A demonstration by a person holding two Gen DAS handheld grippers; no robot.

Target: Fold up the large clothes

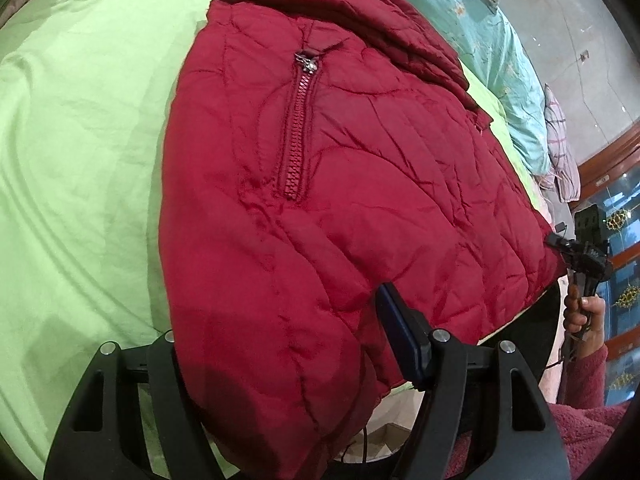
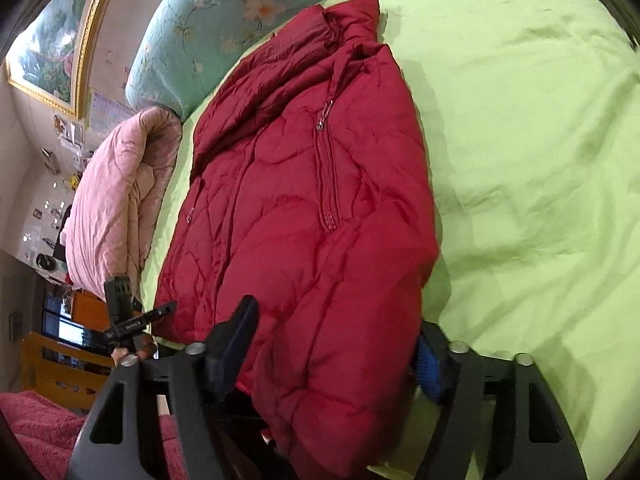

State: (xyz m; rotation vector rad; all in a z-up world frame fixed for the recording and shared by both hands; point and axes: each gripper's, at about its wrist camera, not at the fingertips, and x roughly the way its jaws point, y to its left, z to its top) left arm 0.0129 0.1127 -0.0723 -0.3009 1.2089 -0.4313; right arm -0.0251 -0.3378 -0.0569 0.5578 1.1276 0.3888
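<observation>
A dark red quilted jacket (image 1: 360, 184) (image 2: 304, 208) with a zipped pocket (image 1: 298, 136) lies spread on the green bed sheet (image 1: 80, 168) (image 2: 540, 152). In the left wrist view my left gripper (image 1: 276, 312) straddles the jacket's near edge. Its right finger (image 1: 400, 332) presses into the padding, and its left finger is hidden under the fabric. My right gripper (image 2: 336, 320) is shut on a thick fold of the near edge, which bulges between both pads. Each gripper also shows small in the other's view: the right gripper (image 1: 568, 246) at the jacket's corner, the left gripper (image 2: 152, 314) beside the hem.
A teal floral quilt (image 1: 500, 60) (image 2: 208, 32) lies past the jacket's collar end, and a pink quilt (image 2: 116, 200) beside it. Wooden furniture (image 2: 60, 368) stands off the bed. A person's hand (image 1: 588, 316) and fuzzy red sleeve (image 1: 588, 420) show at the bed's edge.
</observation>
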